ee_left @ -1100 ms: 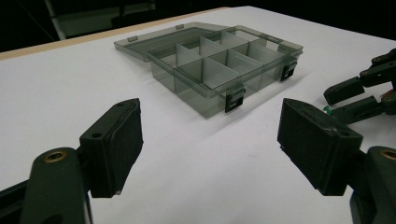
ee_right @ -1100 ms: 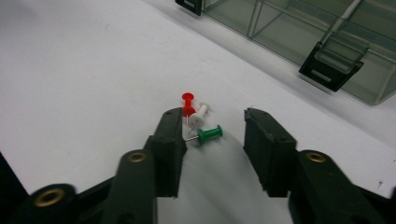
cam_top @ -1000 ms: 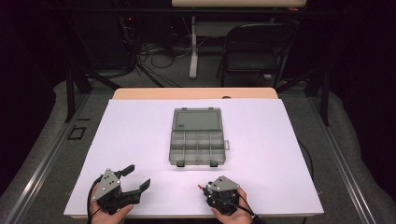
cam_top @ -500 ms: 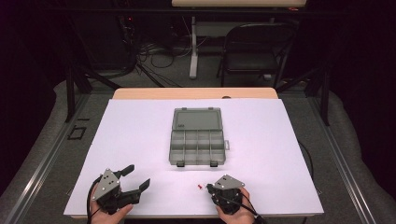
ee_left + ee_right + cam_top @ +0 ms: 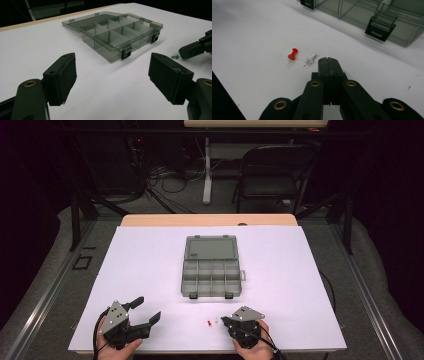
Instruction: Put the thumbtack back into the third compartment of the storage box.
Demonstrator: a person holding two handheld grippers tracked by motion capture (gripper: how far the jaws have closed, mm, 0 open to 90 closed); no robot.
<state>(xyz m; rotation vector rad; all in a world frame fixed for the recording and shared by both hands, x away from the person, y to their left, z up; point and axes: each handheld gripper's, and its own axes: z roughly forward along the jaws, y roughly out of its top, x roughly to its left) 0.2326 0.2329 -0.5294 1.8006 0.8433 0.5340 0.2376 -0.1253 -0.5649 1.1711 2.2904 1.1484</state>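
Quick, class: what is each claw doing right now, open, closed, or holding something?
Left claw: open, nothing between its jaws.
Right claw: closed with nothing visible between its jaws; the red pushpin and white pushpin lie just beside its tip.

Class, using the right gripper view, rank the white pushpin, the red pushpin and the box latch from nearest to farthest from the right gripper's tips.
1. White pushpin, just left of the right gripper.
2. Red pushpin, farther left.
3. Box latch, up right.
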